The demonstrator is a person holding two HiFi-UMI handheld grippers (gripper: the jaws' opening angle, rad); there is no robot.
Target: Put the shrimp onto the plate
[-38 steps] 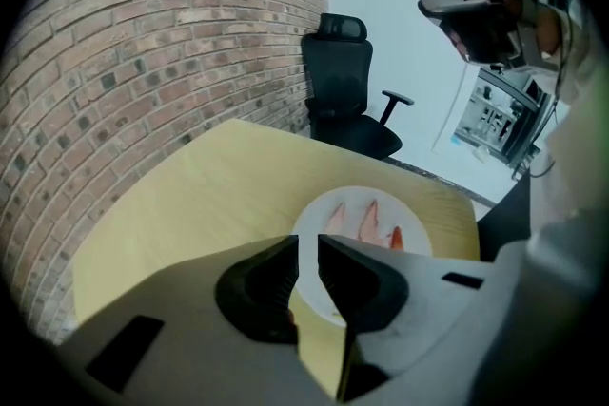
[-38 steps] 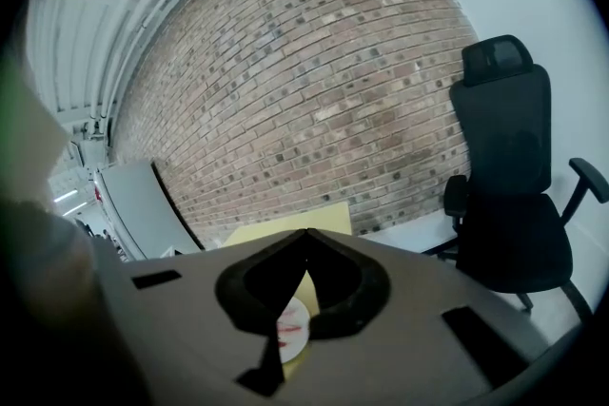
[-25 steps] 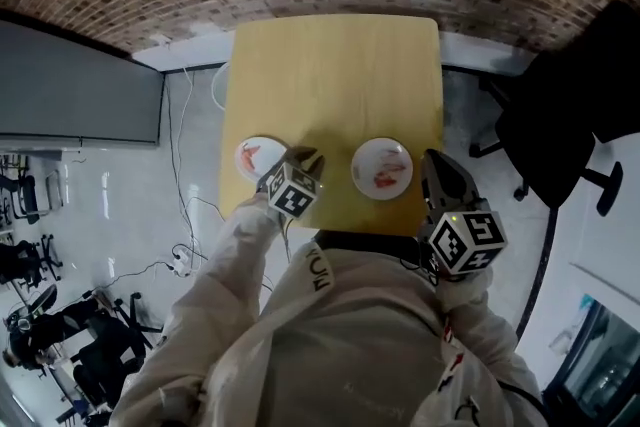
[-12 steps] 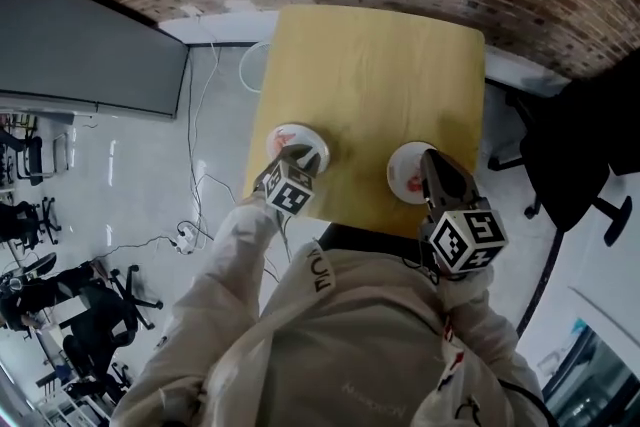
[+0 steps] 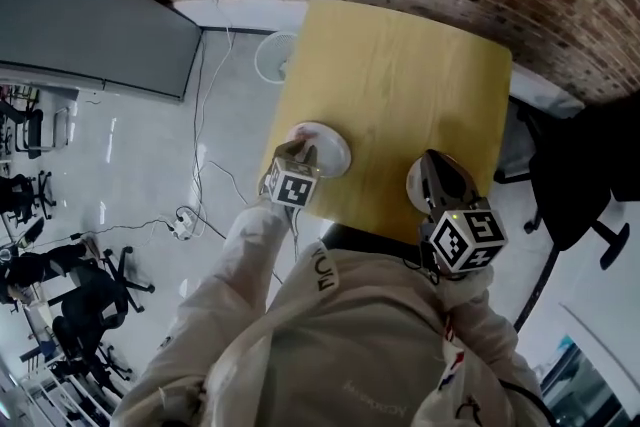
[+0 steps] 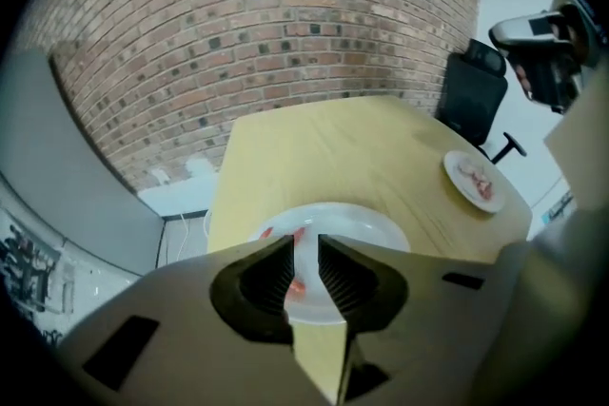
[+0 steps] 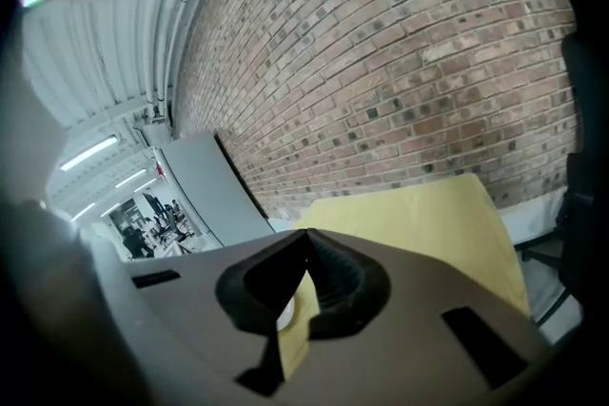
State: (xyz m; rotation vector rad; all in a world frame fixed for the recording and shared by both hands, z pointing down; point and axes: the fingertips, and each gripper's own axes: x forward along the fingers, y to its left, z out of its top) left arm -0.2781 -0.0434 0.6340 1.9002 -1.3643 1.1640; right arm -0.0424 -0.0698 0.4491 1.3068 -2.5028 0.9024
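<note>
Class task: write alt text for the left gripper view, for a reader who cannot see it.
The left gripper, jaws slightly apart and empty, points down at a white plate holding red shrimp pieces on a yellow table. A second plate sits near the table's right edge, with a brick wall behind.

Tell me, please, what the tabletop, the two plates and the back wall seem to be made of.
Tabletop: likely wood or wood-look laminate, pale yellow, faint grain, matte.
Near plate and far plate: white, smooth, slightly glossy, probably ceramic or melamine.
Wall: red-brown brick, rough, visible mortar joints.
</note>
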